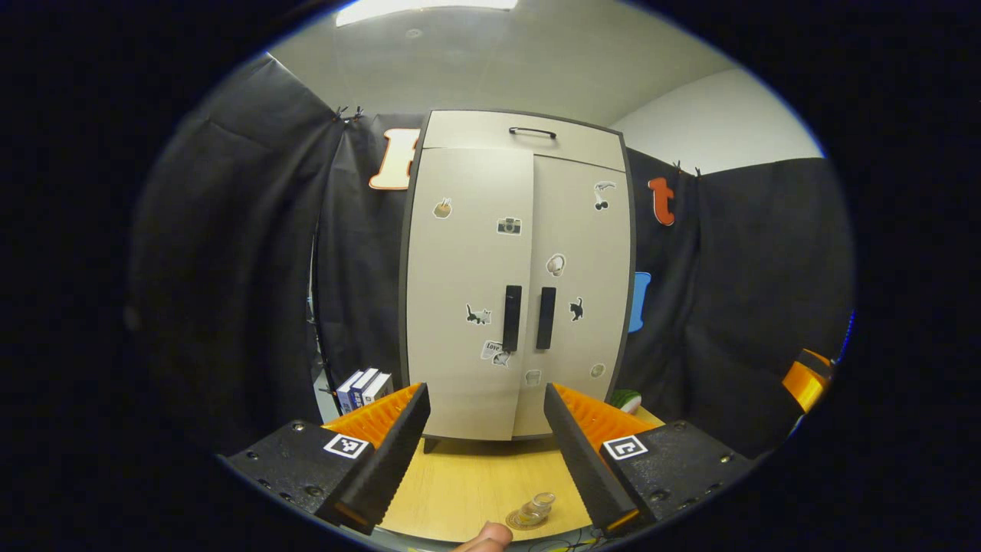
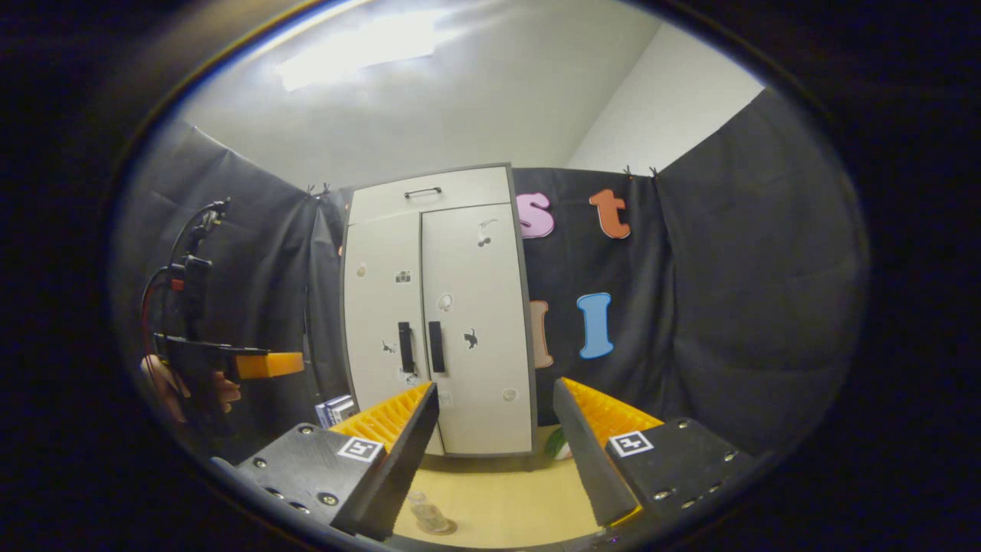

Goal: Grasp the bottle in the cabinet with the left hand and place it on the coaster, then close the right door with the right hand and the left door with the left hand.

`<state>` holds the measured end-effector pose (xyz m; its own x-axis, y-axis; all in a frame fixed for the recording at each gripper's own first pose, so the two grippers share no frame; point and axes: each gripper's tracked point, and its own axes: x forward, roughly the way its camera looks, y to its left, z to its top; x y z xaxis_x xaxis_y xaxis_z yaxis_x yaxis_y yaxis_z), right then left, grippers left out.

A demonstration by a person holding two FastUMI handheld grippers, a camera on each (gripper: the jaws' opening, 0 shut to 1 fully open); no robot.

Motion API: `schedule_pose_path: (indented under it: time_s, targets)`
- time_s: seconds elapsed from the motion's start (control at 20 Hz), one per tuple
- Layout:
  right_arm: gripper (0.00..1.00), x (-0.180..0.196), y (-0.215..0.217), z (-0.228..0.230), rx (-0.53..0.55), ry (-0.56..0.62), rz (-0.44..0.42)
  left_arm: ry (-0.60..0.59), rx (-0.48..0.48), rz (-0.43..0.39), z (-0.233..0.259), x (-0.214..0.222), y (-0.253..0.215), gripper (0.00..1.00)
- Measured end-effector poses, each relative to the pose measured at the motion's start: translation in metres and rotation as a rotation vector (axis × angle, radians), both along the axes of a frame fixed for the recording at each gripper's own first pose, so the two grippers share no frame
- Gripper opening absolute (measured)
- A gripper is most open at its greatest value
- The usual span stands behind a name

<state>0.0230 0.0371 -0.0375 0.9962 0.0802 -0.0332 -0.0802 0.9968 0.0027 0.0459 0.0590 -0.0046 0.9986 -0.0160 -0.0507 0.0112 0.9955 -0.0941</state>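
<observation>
Both tools, L (image 1: 484,452) & R (image 2: 494,452), hanging spread, ridged fingers gripping nothing. Clear bottle (image 1: 536,507) sitting on round coaster (image 1: 524,521), wood worktop (image 1: 467,483) in front of smooth flat-doored cabinet (image 1: 517,284).

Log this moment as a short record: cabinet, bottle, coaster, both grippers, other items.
cabinet: both doors shut, handles side by side
bottle: clear, on the table in front of the cabinet
coaster: under the bottle
left gripper: open, holding nothing, facing the doors
right gripper: open, holding nothing
books: standing left of the cabinet
table: light wood
</observation>
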Motion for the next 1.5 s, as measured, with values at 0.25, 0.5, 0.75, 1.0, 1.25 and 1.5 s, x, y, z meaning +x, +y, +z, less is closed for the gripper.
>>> schedule_pose_path:
  time_s: [0.25, 0.5, 0.75, 1.0, 1.25, 1.5]
  targets:
    - [0.87, 0.003, -0.002, -0.007, 0.01, -0.003, -0.011, 0.058, 0.029, -0.02, -0.023, 0.008, -0.004, 0.95]
    - [0.92, 0.003, -0.004, -0.013, -0.014, 0.013, -0.009, 0.061, 0.02, -0.04, -0.025, 0.012, -0.011, 0.95]
    - [0.87, 0.004, -0.006, -0.012, 0.025, 0.016, -0.014, 0.033, 0.018, -0.031, -0.016, 0.015, -0.008, 0.95]
    - [0.87, 0.002, -0.003, -0.01, 0.023, 0.004, -0.006, 0.006, 0.027, -0.032, -0.008, 0.016, -0.005, 0.95]
    - [0.87, 0.0, 0.001, -0.016, 0.028, 0.019, -0.001, 0.037, 0.061, -0.042, -0.021, 0.014, -0.003, 0.91]
    - [0.87, -0.001, 0.005, -0.018, 0.047, 0.025, -0.001, 0.039, 0.054, -0.04, -0.023, 0.013, 0.003, 0.95]
